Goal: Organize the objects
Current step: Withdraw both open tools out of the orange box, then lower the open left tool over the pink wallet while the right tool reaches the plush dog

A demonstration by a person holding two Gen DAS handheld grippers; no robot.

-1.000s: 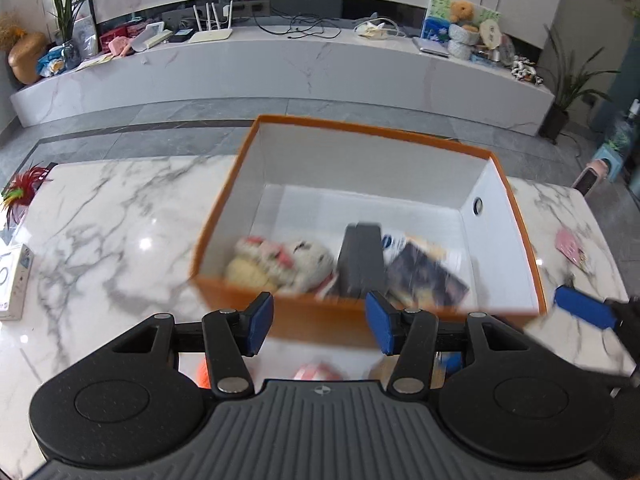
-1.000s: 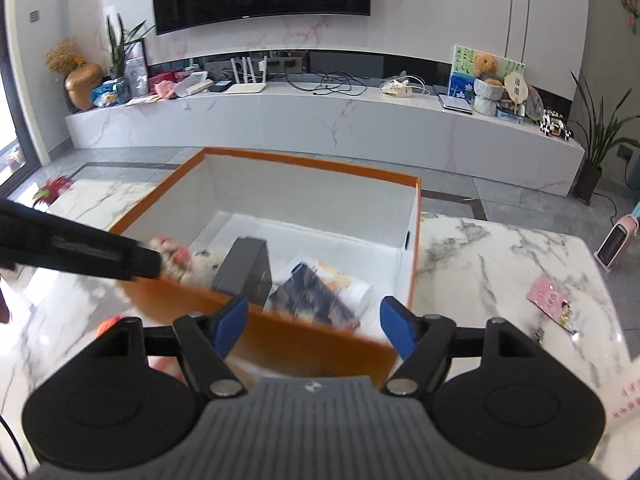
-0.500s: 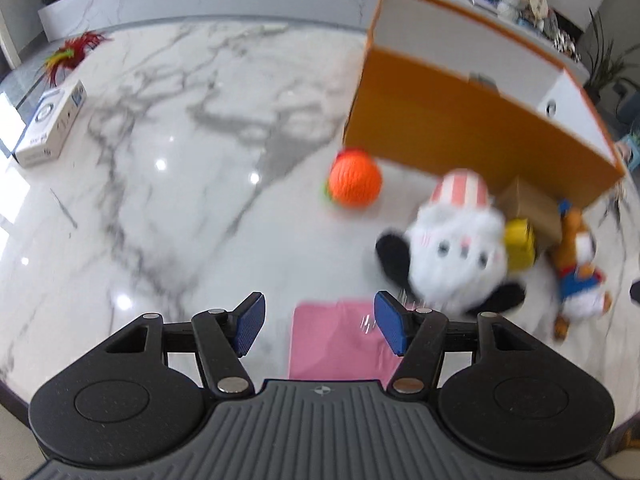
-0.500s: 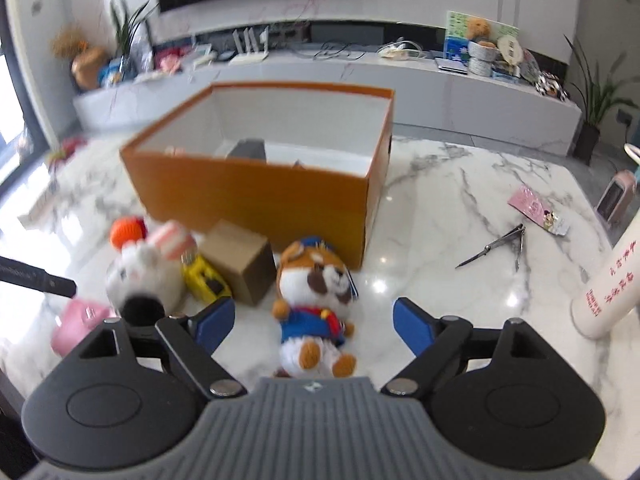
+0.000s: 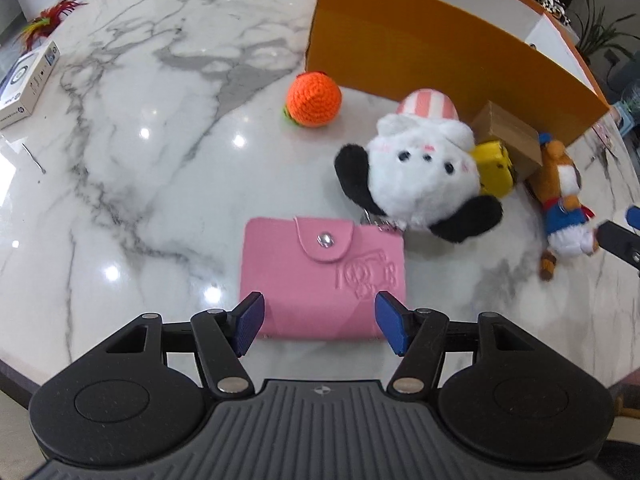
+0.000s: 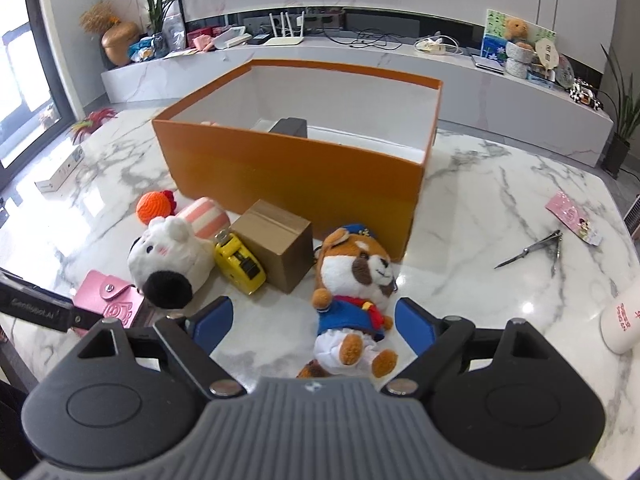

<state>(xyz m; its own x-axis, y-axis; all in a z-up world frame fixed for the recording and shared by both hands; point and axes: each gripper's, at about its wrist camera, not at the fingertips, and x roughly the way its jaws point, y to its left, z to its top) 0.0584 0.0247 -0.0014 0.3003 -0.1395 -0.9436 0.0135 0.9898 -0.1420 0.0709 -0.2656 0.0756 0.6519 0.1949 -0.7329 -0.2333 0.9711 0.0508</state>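
Observation:
A pink snap wallet [image 5: 320, 272] lies flat near the table's front edge. My left gripper [image 5: 320, 324] hangs open over its near end, a blue pad at each side and neither pressing. My right gripper [image 6: 312, 324] stands open around the legs of a fox plush [image 6: 352, 280] in a blue shirt, pads clear of it. A white plush with black ears [image 6: 168, 256], a yellow tape measure [image 6: 240, 264], a small cardboard box [image 6: 276, 240] and an orange crochet ball [image 6: 154, 208] lie before the big orange box [image 6: 296, 184], which holds a dark item.
A white carton [image 5: 24, 84] and a feather toy [image 5: 48, 24] lie at the far left. To the right are metal compasses [image 6: 536, 250], a pink card [image 6: 572, 216] and a white cylinder [image 6: 624, 320]. The table's front edge is close below both grippers.
Both grippers pulled back from above the orange box and sank toward the table front. The left now straddles the pink wallet, the right the fox plush. Both jaws stand wider.

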